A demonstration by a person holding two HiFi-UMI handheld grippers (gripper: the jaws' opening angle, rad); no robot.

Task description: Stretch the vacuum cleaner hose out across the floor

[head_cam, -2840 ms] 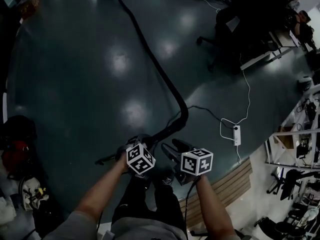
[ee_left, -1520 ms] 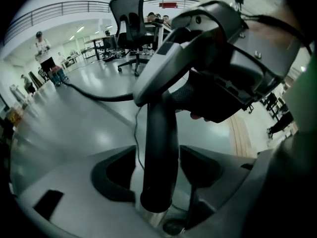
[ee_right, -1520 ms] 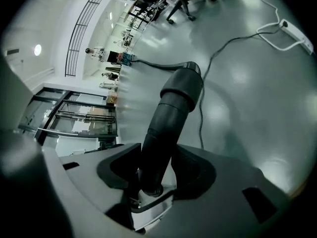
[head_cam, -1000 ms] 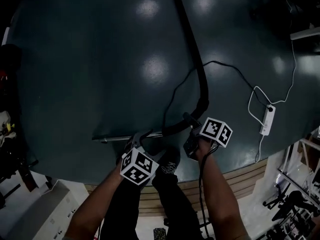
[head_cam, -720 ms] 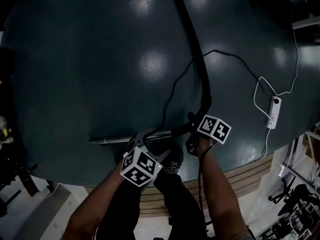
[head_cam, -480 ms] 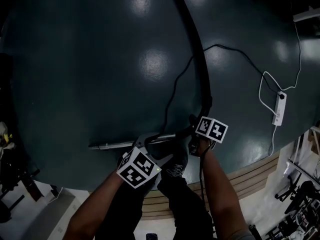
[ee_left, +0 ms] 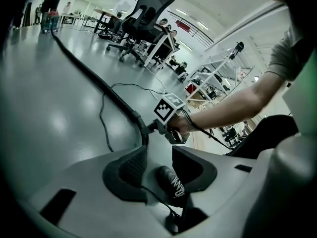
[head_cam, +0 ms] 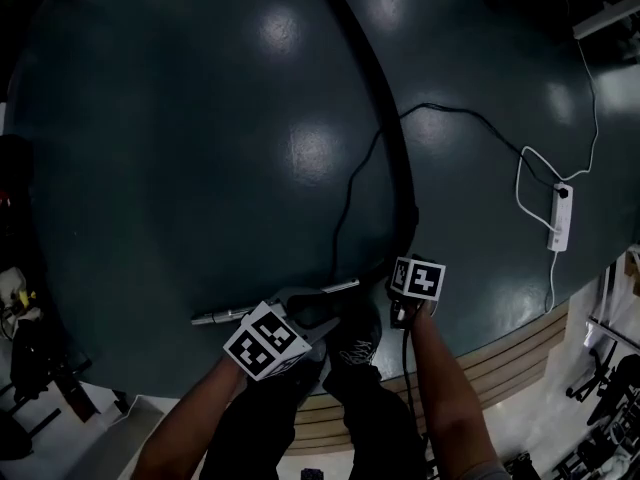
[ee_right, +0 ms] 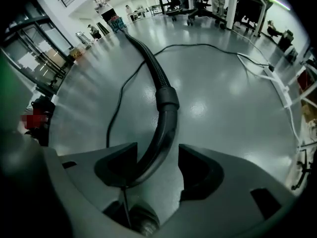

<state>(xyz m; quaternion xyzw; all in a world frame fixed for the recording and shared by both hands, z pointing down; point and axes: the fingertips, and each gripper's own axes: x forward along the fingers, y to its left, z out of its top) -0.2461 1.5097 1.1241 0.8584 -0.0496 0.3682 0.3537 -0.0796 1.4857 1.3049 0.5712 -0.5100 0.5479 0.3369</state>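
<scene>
The black ribbed vacuum hose runs down the dark floor from the far end to my right gripper. In the right gripper view its collar and curved end tube pass between the jaws of my right gripper. Those jaws have just been opening; the tube leans on the left one, clear of the right one. A metal wand lies on the floor by my left gripper. The jaws of the left gripper have just been closing with nothing between them; only a shoe shows beyond.
A thin black cable loops beside the hose. A white power strip with its white cord lies at the right. The person's shoe is close to both grippers. Wooden flooring borders the dark floor. Office chairs and shelving stand farther off.
Both grippers have come down toward the floor, the right one farther and tipped steeply down. The bend in the hose near the right gripper has flattened. The wand now lies on the floor.
</scene>
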